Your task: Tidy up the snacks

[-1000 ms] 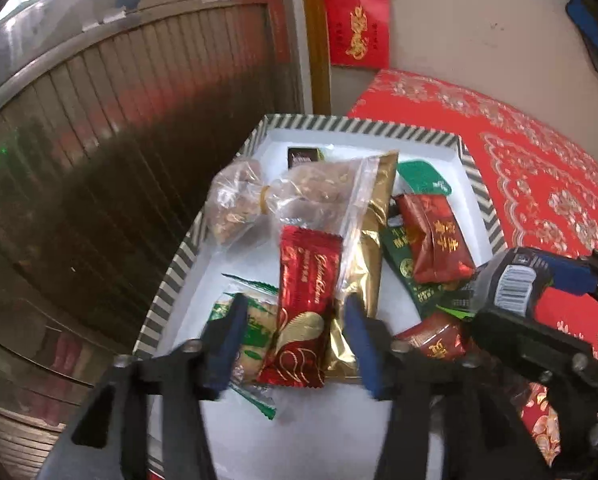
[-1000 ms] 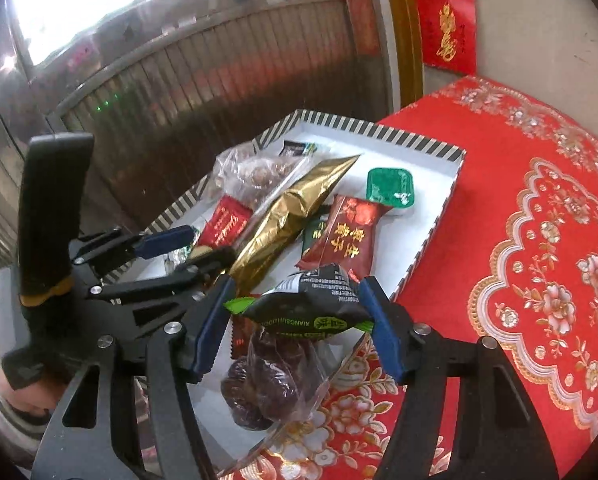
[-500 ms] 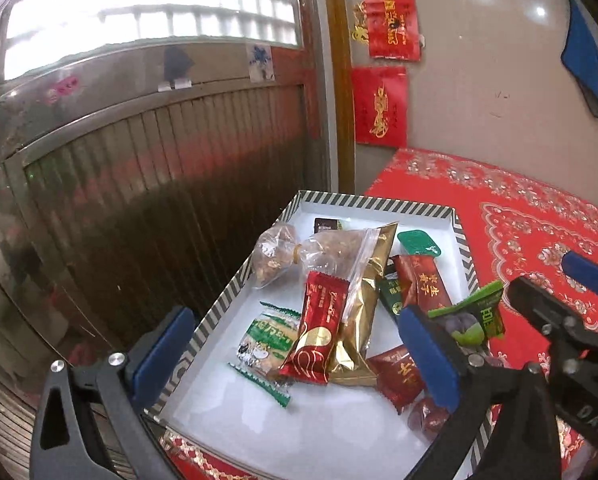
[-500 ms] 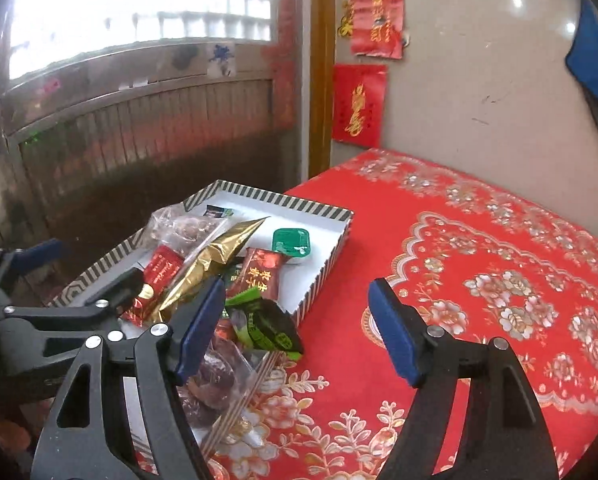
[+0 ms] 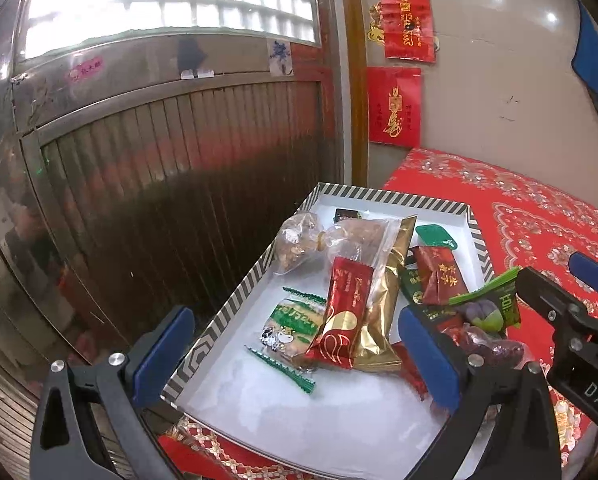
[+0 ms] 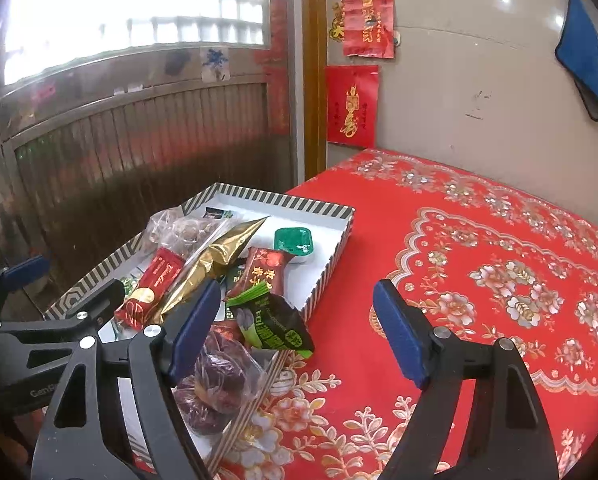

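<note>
A white tray with a striped rim holds several snack packs: a red and gold bar, a long gold pack, a green-white wafer, a clear bag of nuts, a green jelly cup, and a bag of dates. A dark green plum pack lies on the tray's near right rim. My left gripper is open and empty above the tray's near end. My right gripper is open and empty above the plum pack.
The tray sits on a red floral tablecloth. A metal shutter door stands left of the tray. A beige wall with red paper hangings is behind the table.
Both grippers opened and pulled back and up from the tray. The left let go of the red and gold bar. The right let go of the plum pack, which now rests on the tray's rim.
</note>
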### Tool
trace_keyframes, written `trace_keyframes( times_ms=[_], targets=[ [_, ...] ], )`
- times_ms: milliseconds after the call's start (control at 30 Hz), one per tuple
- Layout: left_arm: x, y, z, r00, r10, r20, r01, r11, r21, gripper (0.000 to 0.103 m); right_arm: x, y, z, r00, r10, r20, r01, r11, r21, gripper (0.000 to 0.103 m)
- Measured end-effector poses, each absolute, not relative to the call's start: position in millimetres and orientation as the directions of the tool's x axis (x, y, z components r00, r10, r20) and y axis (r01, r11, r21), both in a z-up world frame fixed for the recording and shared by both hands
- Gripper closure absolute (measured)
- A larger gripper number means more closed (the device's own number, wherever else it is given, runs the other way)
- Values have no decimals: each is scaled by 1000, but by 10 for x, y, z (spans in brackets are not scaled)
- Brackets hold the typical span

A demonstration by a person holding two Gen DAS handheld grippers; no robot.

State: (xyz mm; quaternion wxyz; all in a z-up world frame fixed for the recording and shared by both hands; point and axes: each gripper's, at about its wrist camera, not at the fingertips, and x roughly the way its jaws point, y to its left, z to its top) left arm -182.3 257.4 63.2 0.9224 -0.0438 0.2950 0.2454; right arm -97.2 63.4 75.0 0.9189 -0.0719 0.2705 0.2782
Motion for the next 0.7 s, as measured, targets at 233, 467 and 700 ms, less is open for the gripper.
trace_keyframes(
  times_ms=[233,467,700],
  targets=[
    [-1824,2565,639,708,423,-565,-474,878,64,0,-979,663,742,688,480,-545,-562,827,18,23],
    [-1829,2547,672,713,429,-555,-476,877,66,0,-993,670,735,681,483,-550,-570,822,16,23],
    [-1835,2540,689,722,417,-551,-469,882,54,0,-993,672,737,679,486,-549,-573,819,17,23]
  ],
)
